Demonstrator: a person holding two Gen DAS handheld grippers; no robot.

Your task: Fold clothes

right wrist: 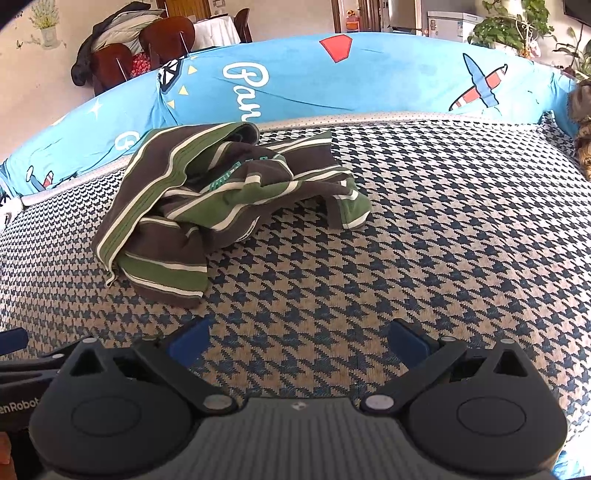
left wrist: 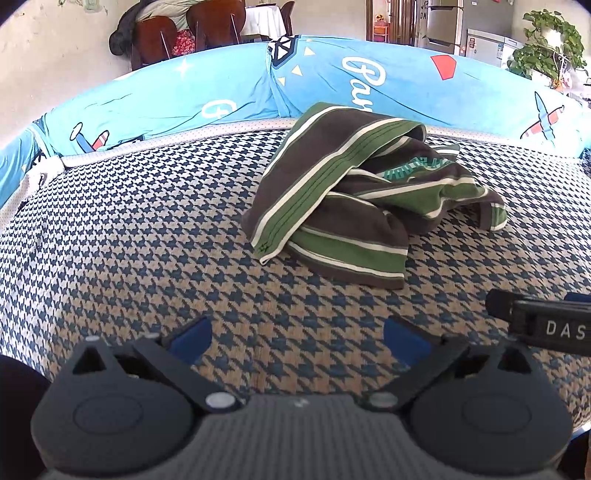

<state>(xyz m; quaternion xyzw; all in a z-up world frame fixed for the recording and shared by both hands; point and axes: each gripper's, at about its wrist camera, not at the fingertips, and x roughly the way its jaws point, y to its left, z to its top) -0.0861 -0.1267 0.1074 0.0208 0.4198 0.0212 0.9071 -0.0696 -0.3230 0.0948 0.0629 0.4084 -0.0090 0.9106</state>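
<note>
A crumpled garment (left wrist: 354, 195) with brown, green and white stripes lies in a heap on the houndstooth-patterned surface (left wrist: 147, 240). In the right wrist view the same garment (right wrist: 207, 199) sits to the upper left. My left gripper (left wrist: 297, 341) is open, its blue pads wide apart, hovering short of the garment with nothing between them. My right gripper (right wrist: 299, 341) is also open and empty, below and to the right of the heap. The body of the right gripper (left wrist: 546, 326) shows at the right edge of the left wrist view.
A blue cushion (left wrist: 369, 85) with printed planes and lettering runs along the far edge of the surface. Behind it stand brown chairs (left wrist: 207, 29), a fridge (left wrist: 443, 22) and a potted plant (left wrist: 546, 44). Something furry (right wrist: 581, 125) sits at the right edge.
</note>
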